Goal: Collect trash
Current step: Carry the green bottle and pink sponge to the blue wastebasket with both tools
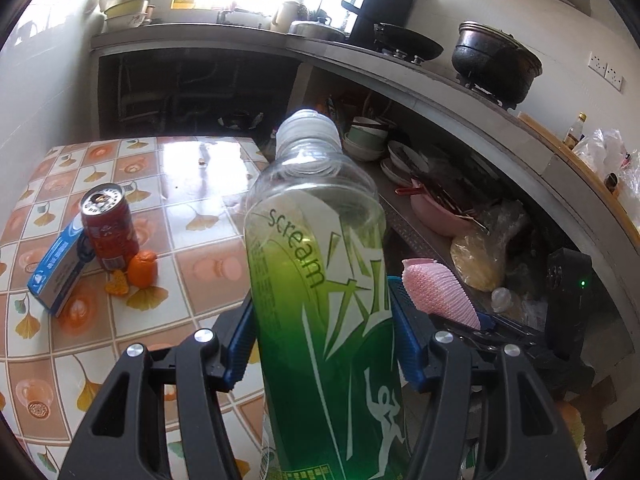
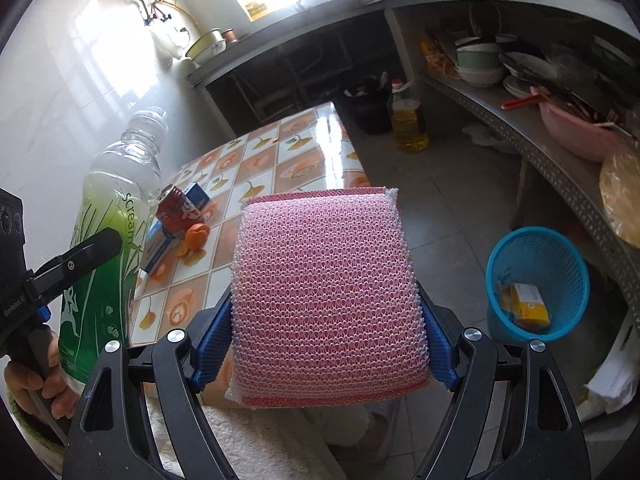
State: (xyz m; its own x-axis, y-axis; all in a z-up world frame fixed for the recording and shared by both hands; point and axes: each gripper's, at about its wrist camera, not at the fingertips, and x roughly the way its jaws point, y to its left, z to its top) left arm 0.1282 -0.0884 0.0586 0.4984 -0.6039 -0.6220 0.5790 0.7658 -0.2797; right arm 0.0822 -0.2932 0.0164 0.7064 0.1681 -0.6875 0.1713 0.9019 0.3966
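Two pieces of trash are in hand and none of this load is binned yet. The left gripper (image 1: 322,344) is pinched on a green-labelled bottle (image 1: 316,264), its blue pads pressing the label on both sides; the bottle stands roughly upright between them, cap on, clear and seemingly empty in its upper part. The right gripper (image 2: 326,344) is clamped on a pink sponge (image 2: 326,292), the pads squeezing its two side edges so it sticks out forward along the fingers. Both are held in the air off the near edge of the table (image 1: 192,184), the sponge just beside the bottle in the left view. The bin (image 2: 538,280), a blue mesh basket, stands on the floor to the right, below a metal shelf, and well apart from both grippers; a yellow carton (image 2: 528,300) already lies in it, so I judge that at least one item is collected. Still on the table are a red can (image 1: 108,226), a blue box (image 1: 58,270) leaning against it, and orange peel (image 1: 140,270) just beside the can, with a smaller scrap touching it. By my reckoning the job is perhaps a third done: the bottle and sponge have to be carried over the bin and dropped, then the can, box and peel fetched. Whether anything else lies in the bin under the carton cannot be made out.
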